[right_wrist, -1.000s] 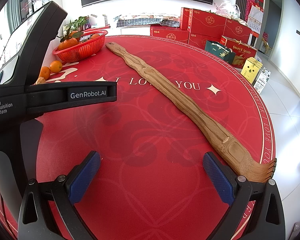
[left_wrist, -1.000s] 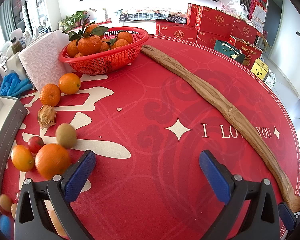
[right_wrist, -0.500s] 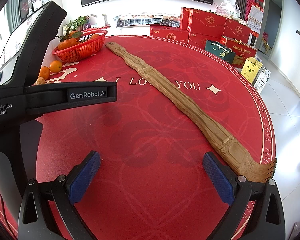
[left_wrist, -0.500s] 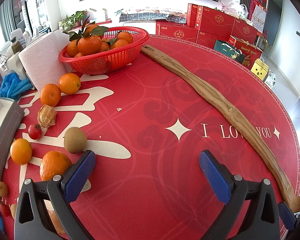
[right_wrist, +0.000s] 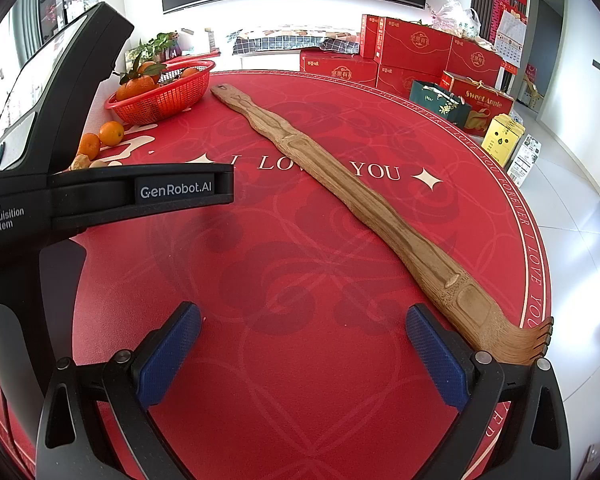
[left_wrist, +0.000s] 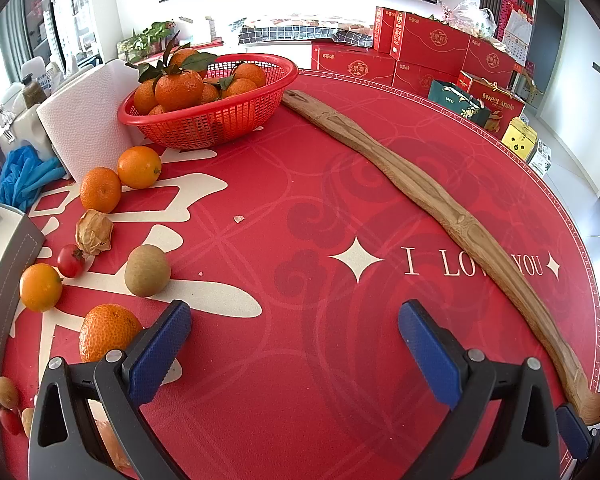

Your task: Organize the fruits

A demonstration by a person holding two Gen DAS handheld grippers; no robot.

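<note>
A red mesh basket (left_wrist: 216, 120) holding several leafy oranges stands at the far left of the red round table; the right wrist view shows the basket (right_wrist: 164, 98) too. Loose fruit lies left of my left gripper (left_wrist: 294, 334): a kiwi (left_wrist: 147, 271), a rough orange (left_wrist: 108, 332) beside the left finger, a small orange (left_wrist: 41, 287), a cherry tomato (left_wrist: 70, 261), two oranges (left_wrist: 118, 178) and a dried husk fruit (left_wrist: 94, 232). My left gripper is open and empty. My right gripper (right_wrist: 302, 338) is open and empty over bare red cloth.
A long wooden back-scratcher (left_wrist: 428, 208) lies diagonally across the table, its claw end (right_wrist: 528, 340) near the right gripper's right finger. A paper towel roll (left_wrist: 80, 128) stands behind the loose oranges. The left gripper's black body (right_wrist: 60, 200) fills the left of the right wrist view. Red gift boxes (left_wrist: 420, 56) stand beyond the table.
The loose fruit at the left has shifted: the kiwi rolled right and toward me, the small orange and tomato moved apart, and the rough orange settled by the left finger. Both grippers stay open.
</note>
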